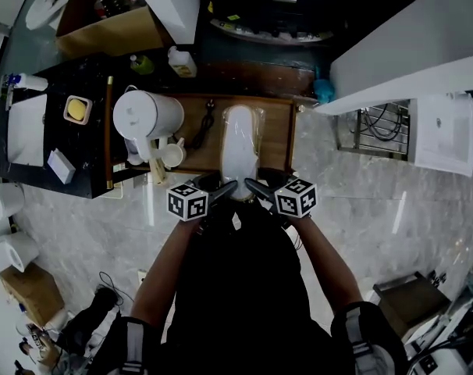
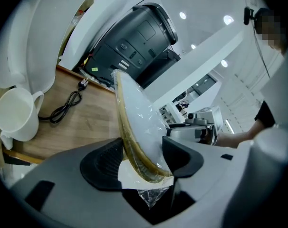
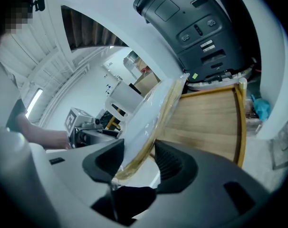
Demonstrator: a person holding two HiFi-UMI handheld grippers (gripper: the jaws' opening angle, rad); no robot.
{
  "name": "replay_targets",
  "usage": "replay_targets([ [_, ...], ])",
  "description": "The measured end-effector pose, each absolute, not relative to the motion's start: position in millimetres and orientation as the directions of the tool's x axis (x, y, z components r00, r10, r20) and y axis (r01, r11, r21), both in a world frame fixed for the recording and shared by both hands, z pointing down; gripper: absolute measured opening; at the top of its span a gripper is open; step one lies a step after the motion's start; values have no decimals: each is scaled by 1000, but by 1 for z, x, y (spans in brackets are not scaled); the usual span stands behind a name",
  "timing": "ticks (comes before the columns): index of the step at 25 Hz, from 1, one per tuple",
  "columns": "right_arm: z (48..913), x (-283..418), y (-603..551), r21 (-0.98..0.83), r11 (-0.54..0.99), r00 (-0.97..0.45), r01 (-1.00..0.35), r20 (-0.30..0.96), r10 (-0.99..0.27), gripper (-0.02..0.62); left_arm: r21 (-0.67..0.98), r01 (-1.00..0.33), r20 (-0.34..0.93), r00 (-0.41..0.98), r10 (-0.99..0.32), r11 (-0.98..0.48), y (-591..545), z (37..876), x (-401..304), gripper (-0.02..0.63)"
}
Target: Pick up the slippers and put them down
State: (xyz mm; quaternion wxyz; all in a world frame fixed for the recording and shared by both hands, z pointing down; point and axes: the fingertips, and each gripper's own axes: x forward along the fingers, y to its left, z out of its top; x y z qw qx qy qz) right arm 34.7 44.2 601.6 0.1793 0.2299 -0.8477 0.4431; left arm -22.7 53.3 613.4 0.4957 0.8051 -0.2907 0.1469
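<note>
A pair of white slippers (image 1: 239,148) with a tan sole edge, wrapped in clear plastic, lies lengthwise over the wooden tabletop (image 1: 277,135). Both grippers hold its near end. My left gripper (image 1: 227,187) is shut on the left side of the pack, and in the left gripper view its pads press the slippers (image 2: 136,122) at the sole edge. On the right side my right gripper (image 1: 254,186) is shut too, with the slippers (image 3: 151,115) clamped between its pads. I cannot tell whether the far end touches the wood.
A white kettle (image 1: 145,116), a white mug (image 1: 173,155) and a black cable (image 1: 204,123) sit left of the slippers. A dark appliance (image 2: 136,37) stands behind the tabletop. A raised wooden rim (image 3: 239,122) bounds the right side. Marble floor (image 1: 361,209) lies around.
</note>
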Motion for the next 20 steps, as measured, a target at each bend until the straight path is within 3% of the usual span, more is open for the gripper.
replay_targets([
  [20,665,24,35,-682,445,-804,-581,564,-186,204,708,-628,581,778,-239,-323,42,674,-34,264],
])
